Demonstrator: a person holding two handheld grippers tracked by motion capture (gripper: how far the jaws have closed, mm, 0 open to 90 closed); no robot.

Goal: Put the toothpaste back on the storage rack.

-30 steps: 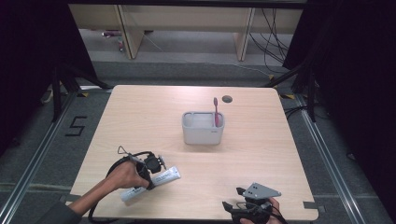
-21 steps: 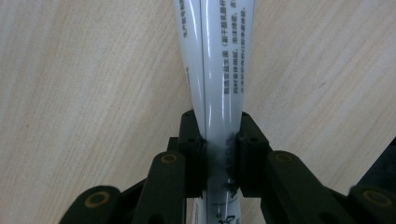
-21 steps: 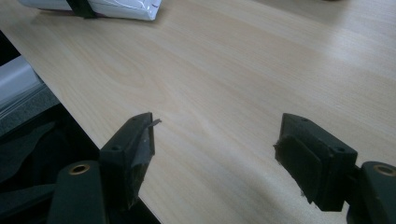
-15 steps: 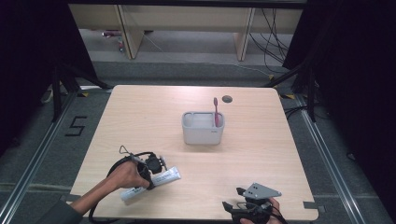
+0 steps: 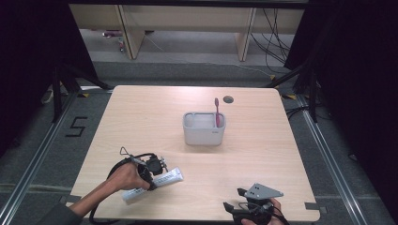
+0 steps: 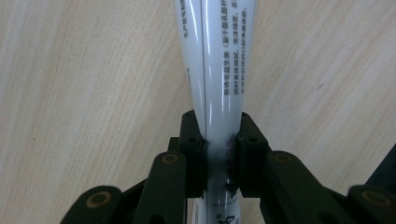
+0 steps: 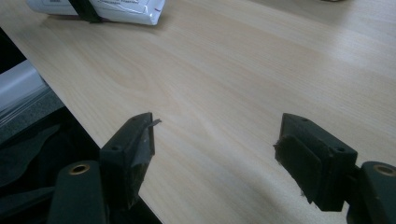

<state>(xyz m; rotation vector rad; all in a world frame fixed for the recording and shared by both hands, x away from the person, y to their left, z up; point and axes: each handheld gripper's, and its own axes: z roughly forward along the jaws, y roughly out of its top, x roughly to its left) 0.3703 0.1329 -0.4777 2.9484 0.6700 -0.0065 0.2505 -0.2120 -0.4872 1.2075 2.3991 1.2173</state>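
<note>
The table [image 5: 141, 117] carries a grey holder [image 5: 203, 128] at centre. A white tube [image 5: 162, 181], probably toothpaste, lies at the near-left corner. The left gripper [image 6: 215, 140] clamps it tightly. The right gripper [image 7: 215, 144] stands wide apart, empty, at the near edge.

The pale wooden table [image 5: 141, 117] has a dark round spot [image 5: 228, 99], perhaps a hole, near its far edge.

centre: grey caddy [image 5: 203, 131] with toothbrush [image 5: 217, 111] blocks | rest of table [image 5: 141, 112]: free
</note>
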